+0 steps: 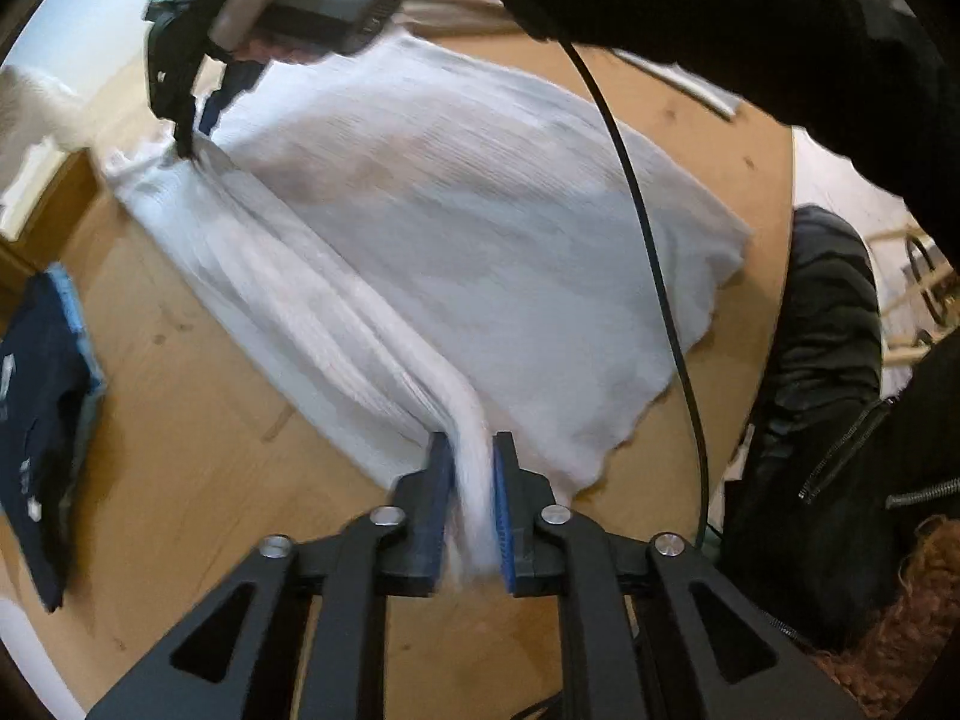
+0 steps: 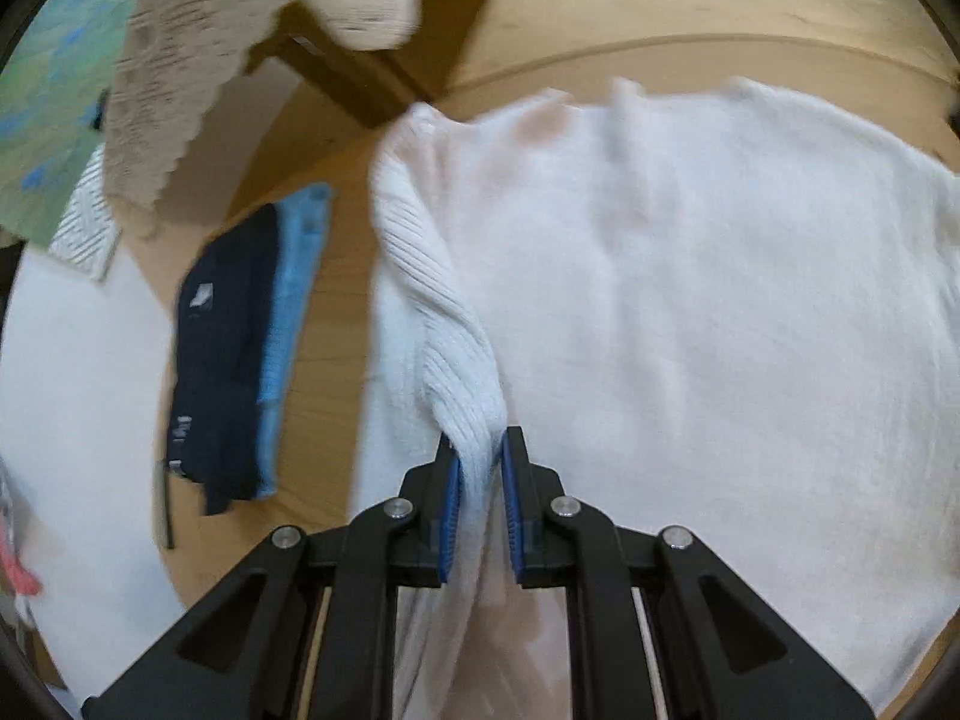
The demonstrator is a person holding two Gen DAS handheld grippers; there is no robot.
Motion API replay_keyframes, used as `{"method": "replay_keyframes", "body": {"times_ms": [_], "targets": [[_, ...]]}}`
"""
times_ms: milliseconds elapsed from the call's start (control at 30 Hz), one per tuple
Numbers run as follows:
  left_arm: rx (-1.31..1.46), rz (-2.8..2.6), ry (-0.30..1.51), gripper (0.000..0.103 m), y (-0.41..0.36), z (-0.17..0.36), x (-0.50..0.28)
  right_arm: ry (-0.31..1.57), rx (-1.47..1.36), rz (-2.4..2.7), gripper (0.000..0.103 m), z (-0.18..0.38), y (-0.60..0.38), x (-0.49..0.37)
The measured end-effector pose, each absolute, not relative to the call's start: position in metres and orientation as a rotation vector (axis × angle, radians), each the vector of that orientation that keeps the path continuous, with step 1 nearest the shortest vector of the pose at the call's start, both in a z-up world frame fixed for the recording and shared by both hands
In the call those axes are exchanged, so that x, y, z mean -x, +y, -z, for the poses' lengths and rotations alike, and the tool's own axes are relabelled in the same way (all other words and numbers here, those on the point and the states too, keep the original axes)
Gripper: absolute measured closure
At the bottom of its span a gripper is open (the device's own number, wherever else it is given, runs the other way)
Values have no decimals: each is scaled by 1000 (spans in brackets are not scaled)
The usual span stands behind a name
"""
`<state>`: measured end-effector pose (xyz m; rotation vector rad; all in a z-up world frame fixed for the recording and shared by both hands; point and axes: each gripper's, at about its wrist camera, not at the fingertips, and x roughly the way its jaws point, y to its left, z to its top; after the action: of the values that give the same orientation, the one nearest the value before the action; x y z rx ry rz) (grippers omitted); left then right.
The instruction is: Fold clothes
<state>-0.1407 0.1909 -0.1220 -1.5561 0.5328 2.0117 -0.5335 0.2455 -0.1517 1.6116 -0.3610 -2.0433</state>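
A round, light wooden table (image 1: 198, 480) with small dark knots fills most of both views, its curved edge showing against a pale white floor (image 2: 78, 372). Beyond the far edge stands a darker brown wooden piece of furniture (image 2: 366, 78). At the upper left of the right wrist view lies a blurred green and blue patch (image 2: 54, 90). Light is soft and even.

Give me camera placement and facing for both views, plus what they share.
Left wrist: sits on the left hand-held gripper, looking along its fingers over the white ribbed knit garment on the round wooden table; shows the right hand-held gripper and the person's black sleeve.
Right wrist: sits on the right hand-held gripper, looking down across the same garment; no body visible.
Shared: garment, table, folded dark navy and light blue clothes.
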Motion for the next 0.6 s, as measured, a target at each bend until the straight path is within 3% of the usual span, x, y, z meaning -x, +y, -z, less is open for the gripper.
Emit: {"method": "replay_keyframes", "body": {"times_ms": [67,167,400,600], "targets": [[1601,-1967,504,66,194,126,141,-344,-1634,2049,81,154,253,533],[1612,-1967,430,65,178,115,136,-251,-1650,2096,68,142,254,530],[1566,-2105,235,64,120,83,150,-102,-1518,2117,68,106,257,501],[1520,-1971,184,64,150,101,175,42,-1573,2005,68,121,206,469]]}}
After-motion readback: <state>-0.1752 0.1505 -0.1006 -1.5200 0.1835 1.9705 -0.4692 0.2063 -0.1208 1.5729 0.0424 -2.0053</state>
